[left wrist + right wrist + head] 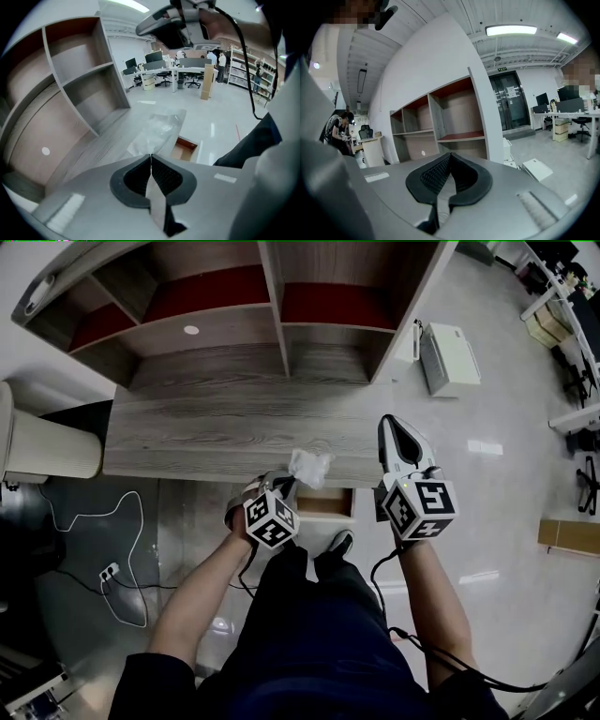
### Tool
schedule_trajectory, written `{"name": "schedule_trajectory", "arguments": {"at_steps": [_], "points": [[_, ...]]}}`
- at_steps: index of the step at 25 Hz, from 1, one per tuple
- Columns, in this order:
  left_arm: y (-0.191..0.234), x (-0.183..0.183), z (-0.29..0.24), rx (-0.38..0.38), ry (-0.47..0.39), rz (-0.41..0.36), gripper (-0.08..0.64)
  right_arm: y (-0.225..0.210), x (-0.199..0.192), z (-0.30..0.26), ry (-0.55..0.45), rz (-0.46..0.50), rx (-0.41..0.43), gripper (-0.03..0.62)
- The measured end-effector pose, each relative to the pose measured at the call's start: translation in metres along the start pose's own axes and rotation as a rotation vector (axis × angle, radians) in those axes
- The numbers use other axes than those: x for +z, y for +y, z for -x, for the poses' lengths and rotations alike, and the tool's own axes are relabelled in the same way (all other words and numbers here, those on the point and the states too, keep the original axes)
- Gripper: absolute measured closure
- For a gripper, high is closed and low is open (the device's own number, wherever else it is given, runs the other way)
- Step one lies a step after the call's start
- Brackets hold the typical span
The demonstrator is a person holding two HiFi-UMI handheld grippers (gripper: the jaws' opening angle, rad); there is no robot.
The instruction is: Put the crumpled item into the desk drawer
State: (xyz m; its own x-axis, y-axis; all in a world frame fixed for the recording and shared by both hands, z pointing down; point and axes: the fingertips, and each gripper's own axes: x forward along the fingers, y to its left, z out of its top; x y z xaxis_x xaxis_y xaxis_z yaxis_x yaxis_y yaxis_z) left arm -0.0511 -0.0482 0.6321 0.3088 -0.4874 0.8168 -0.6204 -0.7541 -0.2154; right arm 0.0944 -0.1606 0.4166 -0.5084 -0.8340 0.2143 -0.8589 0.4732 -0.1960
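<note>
Clear crumpled item (310,467), 1, pinched in left claw (151,156); right claw (450,155) closed, empty.

Bright, even light; fisheye-warped edges

The crumpled item (310,466) is at the desk (216,427) edge, above the open drawer (325,505).

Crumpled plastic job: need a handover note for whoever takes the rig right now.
Left gripper: shut on the crumpled clear plastic, held up at the front edge of the desk.
Right gripper: shut, nothing between the jaws, raised to the right of the drawer.
Drawer: open, looks empty where visible.
Done: plastic picked up, drawer open.
Left: carry the plastic over the drawer and release it inside.
</note>
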Motion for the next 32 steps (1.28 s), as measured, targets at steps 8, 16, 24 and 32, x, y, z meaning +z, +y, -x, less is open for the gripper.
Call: {"name": "schedule_trajectory", "arguments": {"at_steps": [8, 16, 24, 32], "points": [[-0.059, -0.005, 0.012, -0.049, -0.001, -0.025, 0.549, 0.025, 0.001, -0.013, 0.003, 0.014, 0.077, 0.586], [-0.1, -0.024, 0.007, -0.082, 0.022, -0.015, 0.549, 0.037, -0.008, -0.011, 0.023, 0.022, 0.107, 0.586], [-0.114, -0.046, -0.018, -0.095, 0.086, -0.044, 0.549, 0.01, -0.019, 0.014, 0.034, 0.013, 0.043, 0.586], [-0.119, -0.052, -0.049, -0.101, 0.147, -0.063, 0.549, -0.032, -0.027, 0.049, 0.038, -0.012, -0.058, 0.586]]}}
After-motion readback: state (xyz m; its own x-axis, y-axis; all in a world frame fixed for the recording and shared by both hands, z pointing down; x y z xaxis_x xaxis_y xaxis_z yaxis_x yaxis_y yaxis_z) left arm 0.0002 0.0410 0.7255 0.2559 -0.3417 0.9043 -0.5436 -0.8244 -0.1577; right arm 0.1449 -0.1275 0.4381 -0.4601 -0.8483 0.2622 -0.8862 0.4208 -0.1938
